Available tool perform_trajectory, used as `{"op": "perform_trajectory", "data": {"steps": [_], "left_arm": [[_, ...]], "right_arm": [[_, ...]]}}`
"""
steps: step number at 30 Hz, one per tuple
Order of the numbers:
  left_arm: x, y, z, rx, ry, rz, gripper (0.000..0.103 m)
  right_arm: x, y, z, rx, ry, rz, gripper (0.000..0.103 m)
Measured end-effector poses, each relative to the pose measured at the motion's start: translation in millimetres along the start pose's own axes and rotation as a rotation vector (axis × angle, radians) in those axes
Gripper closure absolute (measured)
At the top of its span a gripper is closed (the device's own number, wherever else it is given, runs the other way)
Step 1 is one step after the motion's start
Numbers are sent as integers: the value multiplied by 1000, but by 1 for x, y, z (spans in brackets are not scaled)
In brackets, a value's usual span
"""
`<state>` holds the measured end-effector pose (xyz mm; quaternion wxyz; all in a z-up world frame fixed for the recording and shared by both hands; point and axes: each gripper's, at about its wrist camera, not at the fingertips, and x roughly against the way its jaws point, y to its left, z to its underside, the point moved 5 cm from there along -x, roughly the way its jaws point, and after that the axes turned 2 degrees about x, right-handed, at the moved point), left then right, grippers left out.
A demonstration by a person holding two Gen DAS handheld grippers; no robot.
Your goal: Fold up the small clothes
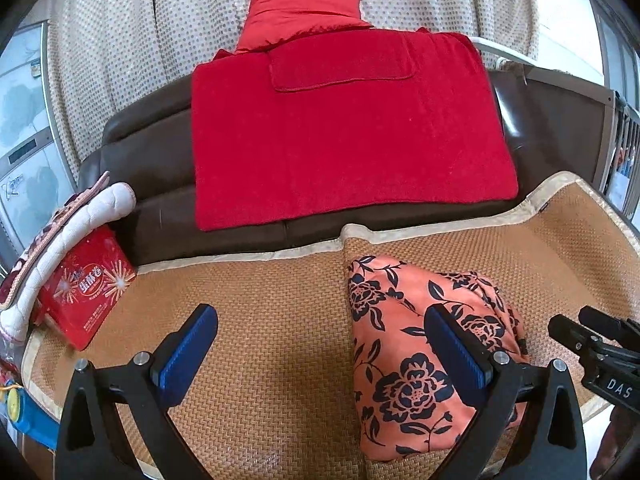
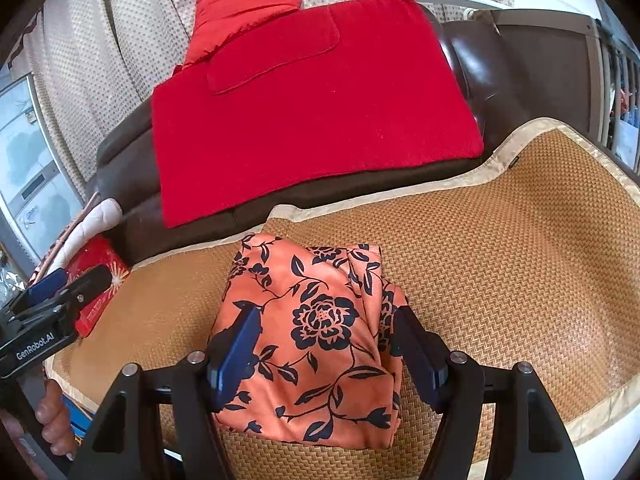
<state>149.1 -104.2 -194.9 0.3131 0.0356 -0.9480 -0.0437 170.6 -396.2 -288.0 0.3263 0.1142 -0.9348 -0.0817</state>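
The folded orange cloth with a dark floral print (image 2: 312,332) is seen lying on the woven straw mat with a pale fabric border (image 2: 520,248), well inside the mat's edges. Bare mat is left open to either side of it. The left gripper (image 1: 320,344) is held above the bare mat with jaws spread wide and nothing between them. The right gripper (image 2: 326,344) is held over the cloth, jaws apart, pads not pressing it. A red printed box (image 1: 86,292) is propped at the mat's left edge; its contents cannot be told.
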Motion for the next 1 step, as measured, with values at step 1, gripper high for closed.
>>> {"op": "perform_trajectory", "data": {"steps": [1], "left_arm": [[-6, -2, 2, -2, 15, 9, 0]], "right_arm": [[-3, -2, 0, -1, 6, 1, 30]]}}
